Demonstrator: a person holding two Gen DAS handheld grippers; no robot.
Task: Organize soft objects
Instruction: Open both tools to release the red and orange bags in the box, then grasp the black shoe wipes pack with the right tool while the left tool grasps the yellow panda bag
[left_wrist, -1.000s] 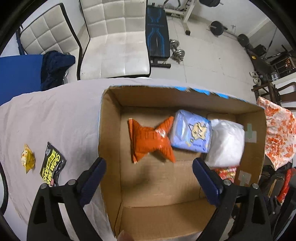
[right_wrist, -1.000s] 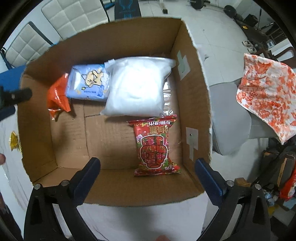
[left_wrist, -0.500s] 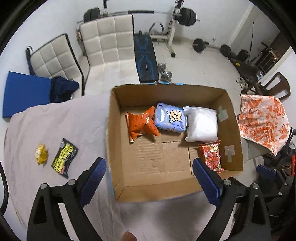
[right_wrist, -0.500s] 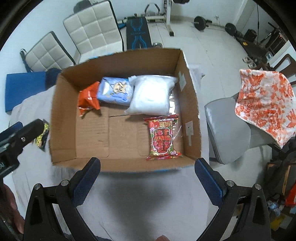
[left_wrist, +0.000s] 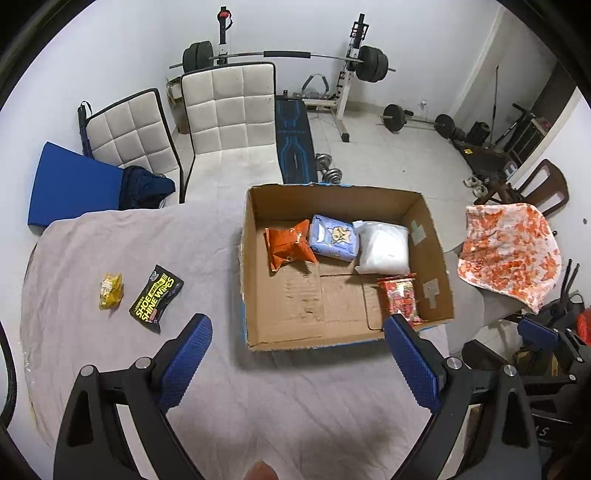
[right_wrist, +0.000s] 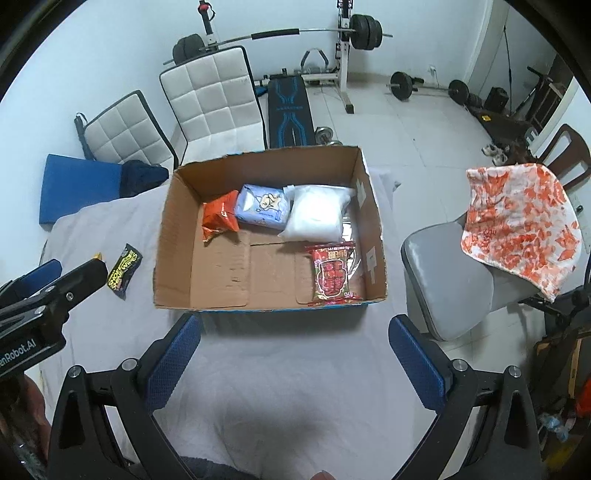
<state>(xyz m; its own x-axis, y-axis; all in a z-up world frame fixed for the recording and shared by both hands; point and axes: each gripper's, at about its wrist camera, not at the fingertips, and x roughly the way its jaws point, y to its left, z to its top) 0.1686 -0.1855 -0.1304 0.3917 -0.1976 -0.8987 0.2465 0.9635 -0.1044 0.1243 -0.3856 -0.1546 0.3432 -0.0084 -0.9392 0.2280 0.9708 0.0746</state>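
4 soft packs are already lying in the cardboard box (left_wrist: 255, 258): an orange snack bag (left_wrist: 289, 246), a blue tissue pack (left_wrist: 334, 238) touching it, a white pillowy bag (left_wrist: 384, 246) beside that, and a red snack packet (left_wrist: 400, 301) near the front right corner. 2 more are waiting outside on the sheet-covered bench (left_wrist: 110, 243), well left of the box: a black shoe shine wipes pouch (left_wrist: 156, 293) and, just beside it, a small crumpled yellow packet (left_wrist: 110, 291).

The left tool (left_wrist: 297, 354) is hanging above the bench in front of the box, its blue-padded jaws spread wide and holding nothing. The right tool (right_wrist: 293, 354) is hovering likewise before the box's front wall, jaws wide and empty.

I'd judge the step in hand to be fetching 1 of the 2 leftover packs, and the left tool is the nearer one. To do it well, it should be swinging left, coming down over the wipes pouch with the jaws straddling its narrow width, and closing gently so the flat pouch is pinched, not the sheet beneath. The bedding is wrinkly and could be getting caught. The open floor at the box's front left looks like the natural landing spot. The yellow packet is small and crumpled; a pinch across its middle should be serving best.
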